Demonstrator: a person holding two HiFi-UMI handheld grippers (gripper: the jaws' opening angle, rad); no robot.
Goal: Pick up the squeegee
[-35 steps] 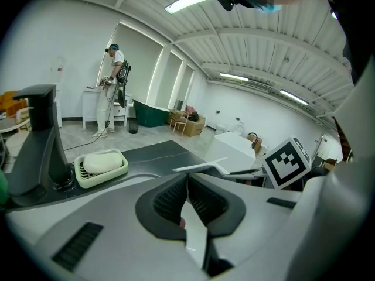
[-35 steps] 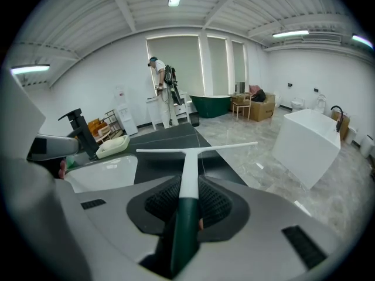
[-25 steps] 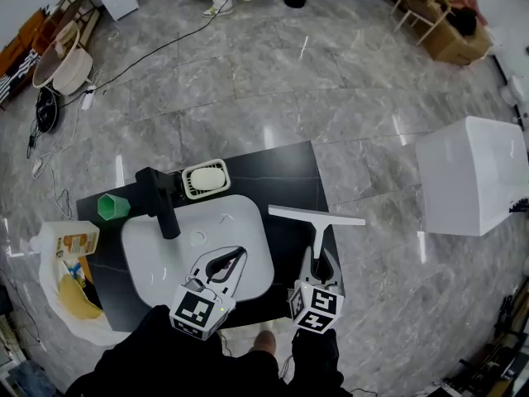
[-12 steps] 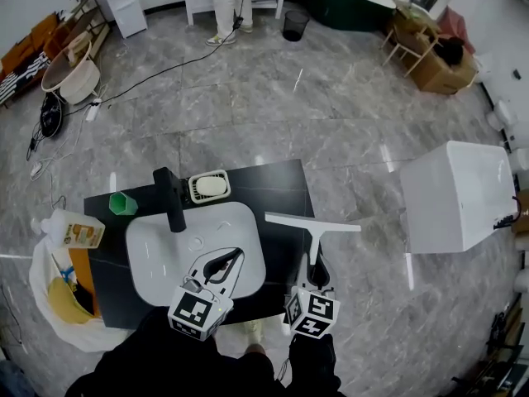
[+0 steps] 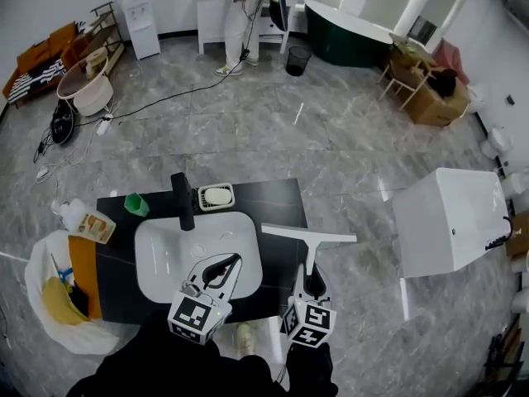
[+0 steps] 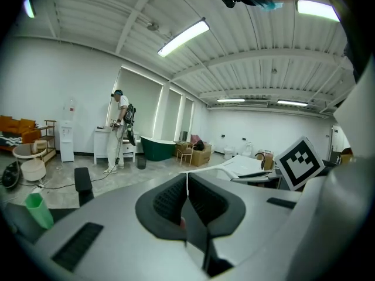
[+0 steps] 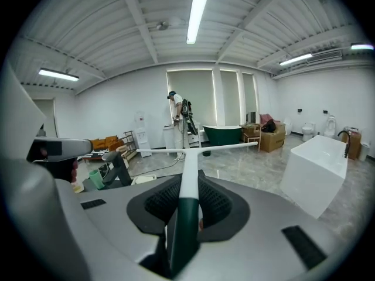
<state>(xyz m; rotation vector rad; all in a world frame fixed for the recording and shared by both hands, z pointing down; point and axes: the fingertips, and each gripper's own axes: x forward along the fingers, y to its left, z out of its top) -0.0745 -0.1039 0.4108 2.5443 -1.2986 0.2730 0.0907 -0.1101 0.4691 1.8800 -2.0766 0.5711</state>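
One squeegee [image 5: 309,236] is held in the air by the counter's [image 5: 273,201] right edge, handle clamped in the right gripper [image 5: 312,284]; the left gripper [image 5: 234,260], jaws together and empty, hovers over the one white basin [image 5: 165,263].

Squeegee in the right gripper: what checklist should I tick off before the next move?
1. Right gripper shut on the squeegee handle: ok.
2. Handle runs straight between the jaws: ok.
3. Blade level, touching nothing: ok.
4. Left gripper shut, with nothing in it: ok.
5. Faucet apart from the blade: ok.
6. Blade's height above the counter: cannot tell.
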